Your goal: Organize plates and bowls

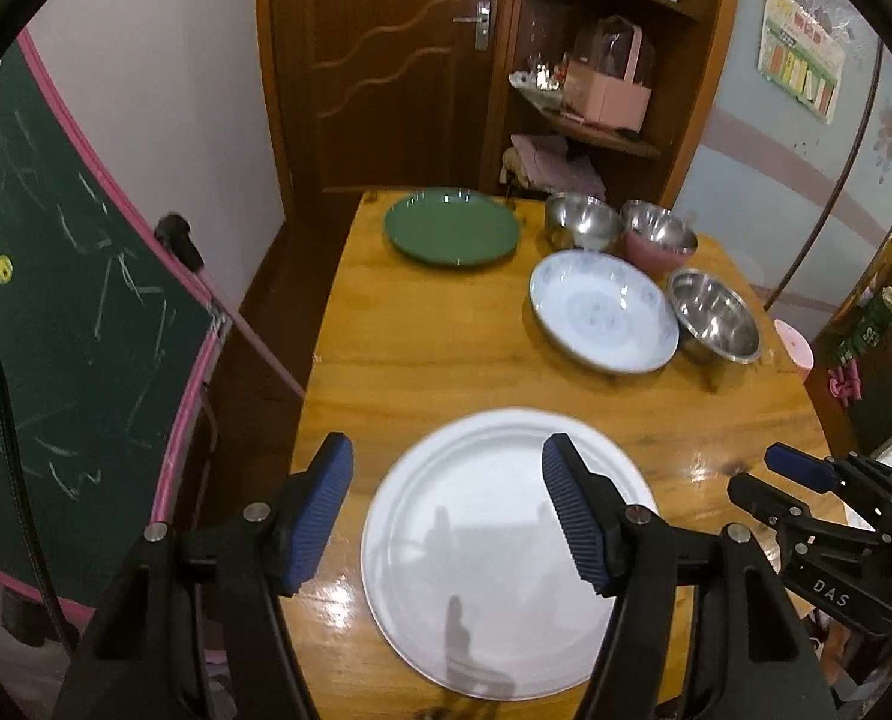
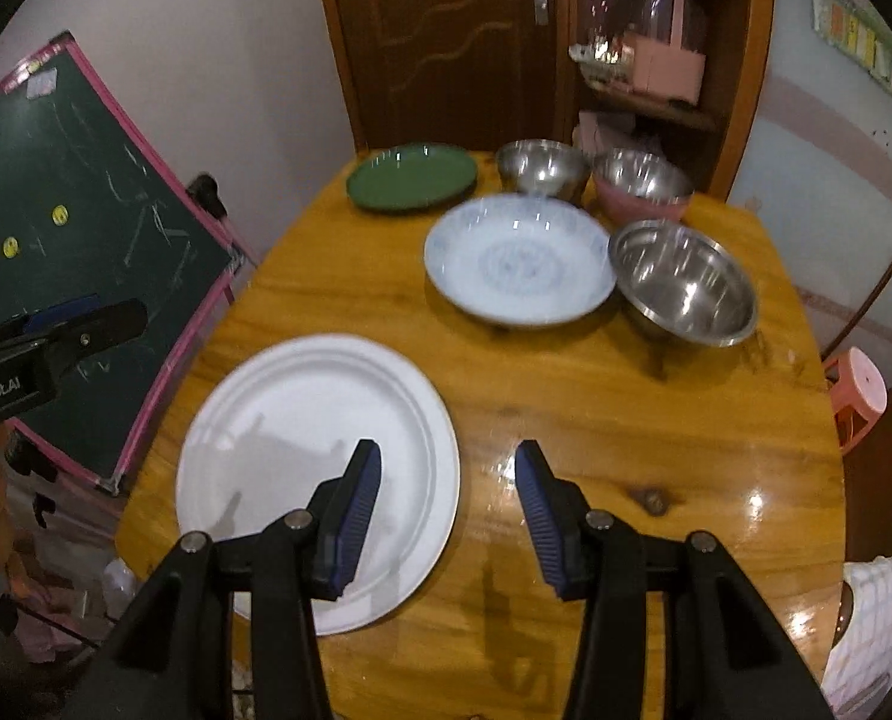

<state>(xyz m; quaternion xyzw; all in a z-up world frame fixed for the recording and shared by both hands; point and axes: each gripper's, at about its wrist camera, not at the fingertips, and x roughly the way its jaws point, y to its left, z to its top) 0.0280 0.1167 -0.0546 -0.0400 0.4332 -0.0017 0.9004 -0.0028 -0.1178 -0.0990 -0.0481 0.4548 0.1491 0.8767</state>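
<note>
A large white plate (image 1: 505, 546) (image 2: 314, 468) lies at the near left of the wooden table (image 1: 422, 348) (image 2: 595, 408). My left gripper (image 1: 446, 450) is open and empty above its left rim. My right gripper (image 2: 448, 456) is open and empty over the plate's right edge; it also shows in the left wrist view (image 1: 769, 474). Further back are a blue-patterned deep plate (image 1: 601, 309) (image 2: 517, 255), a green plate (image 1: 451, 225) (image 2: 413, 175), a near steel bowl (image 1: 712, 315) (image 2: 682, 282), a far steel bowl (image 1: 580, 219) (image 2: 541, 165) and a pink bowl with steel inside (image 1: 658, 237) (image 2: 640, 183).
A green chalkboard with a pink frame (image 1: 74, 324) (image 2: 92, 228) leans at the table's left. A wooden door (image 1: 386, 60) and a shelf with clutter (image 1: 601, 78) stand behind the table. A pink stool (image 2: 859, 390) is at the right.
</note>
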